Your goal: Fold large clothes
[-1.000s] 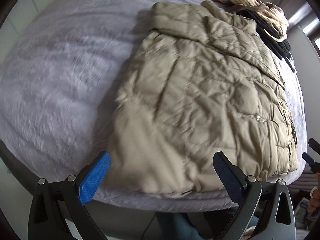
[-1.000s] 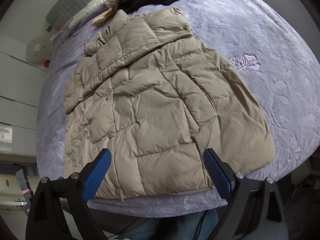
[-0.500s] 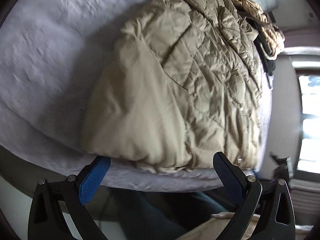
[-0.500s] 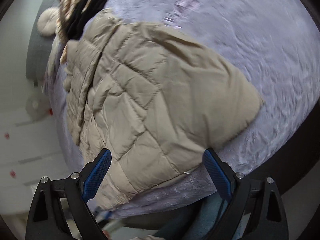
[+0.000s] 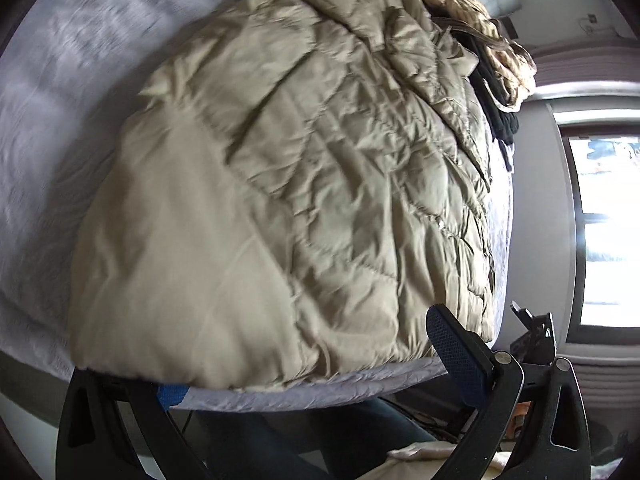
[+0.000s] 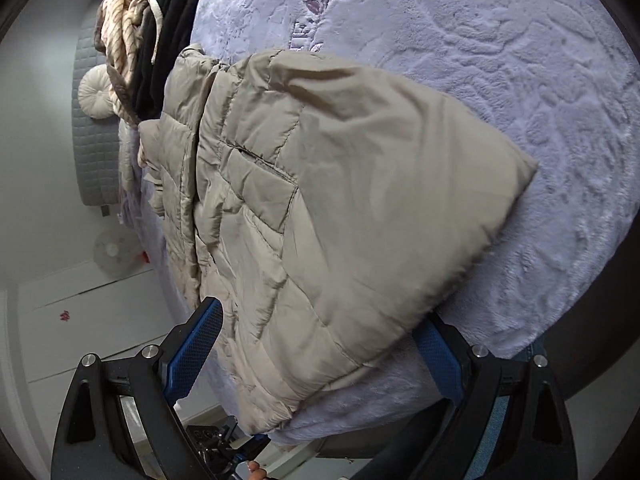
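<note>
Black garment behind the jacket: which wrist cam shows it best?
Right wrist. The black garment lies there in sharp, unblurred folds between the striped garment and the jacket collar. The left wrist view shows only a thin dark strip at the jacket's far edge.

No legible text, label, brand, number or sign in either view. Lilac embroidered motif (image 6: 316, 12) on bedspread (image 6: 500, 80) possibly lettering, too distorted to read. Small red marks (image 6: 64, 315) on white wall panel likewise unreadable.
</note>
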The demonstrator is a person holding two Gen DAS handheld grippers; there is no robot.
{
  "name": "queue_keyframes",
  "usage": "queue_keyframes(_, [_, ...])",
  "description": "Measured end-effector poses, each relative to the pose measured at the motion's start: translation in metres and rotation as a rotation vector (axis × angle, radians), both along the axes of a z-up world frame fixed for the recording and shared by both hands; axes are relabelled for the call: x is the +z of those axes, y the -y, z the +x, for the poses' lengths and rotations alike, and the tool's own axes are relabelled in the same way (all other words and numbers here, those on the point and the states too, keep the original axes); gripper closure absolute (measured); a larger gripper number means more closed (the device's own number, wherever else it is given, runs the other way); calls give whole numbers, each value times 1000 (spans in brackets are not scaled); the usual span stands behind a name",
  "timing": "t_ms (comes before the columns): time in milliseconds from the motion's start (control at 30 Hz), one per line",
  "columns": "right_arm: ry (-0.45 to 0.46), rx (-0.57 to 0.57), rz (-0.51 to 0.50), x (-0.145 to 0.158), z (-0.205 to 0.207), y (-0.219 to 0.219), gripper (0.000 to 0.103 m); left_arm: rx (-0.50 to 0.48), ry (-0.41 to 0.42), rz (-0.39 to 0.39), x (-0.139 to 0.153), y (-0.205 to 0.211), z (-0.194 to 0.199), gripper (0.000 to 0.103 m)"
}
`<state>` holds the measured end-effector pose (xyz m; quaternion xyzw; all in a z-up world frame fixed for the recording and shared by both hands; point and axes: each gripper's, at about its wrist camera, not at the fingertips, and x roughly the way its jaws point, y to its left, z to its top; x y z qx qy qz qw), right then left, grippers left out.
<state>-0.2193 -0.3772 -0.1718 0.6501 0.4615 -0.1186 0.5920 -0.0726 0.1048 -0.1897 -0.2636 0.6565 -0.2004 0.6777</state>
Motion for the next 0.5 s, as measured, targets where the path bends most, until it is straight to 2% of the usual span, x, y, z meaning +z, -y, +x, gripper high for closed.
queue_keyframes(100, [10,-42,25,-5,-1,-1,11,-6,10,8,1,3,3,3])
queue_keyframes(133, [14,-52,30,-6,-2,-1,13,-6,15,13,1,2,3,12])
queue_keyframes(167, [16,-56,36,-6,-4,-2,25,-5,17,31,2,2,4,22])
queue_keyframes(200, [8,-54,42,-7,-4,-2,43,-2,16,42,2,1,4,29])
queue_keyframes(233, [2,-54,42,-8,-7,-3,52,2,17,47,1,0,5,50])
queue_keyframes(267, [2,-52,41,-8,-8,-4,71,5,16,53,1,-3,6,71])
queue_keyframes(300, [3,-49,35,-7,-8,-4,85,7,15,62,1,-7,6,79])
queue_keyframes(333, [6,-46,28,-5,-8,-4,88,12,16,65,2,-11,7,83])
queue_keyframes(400, [31,-27,20,0,-4,-4,93,36,27,32,10,-18,10,83])
queue_keyframes(500, [85,24,11,13,9,-1,94,51,74,15,30,-21,17,83])
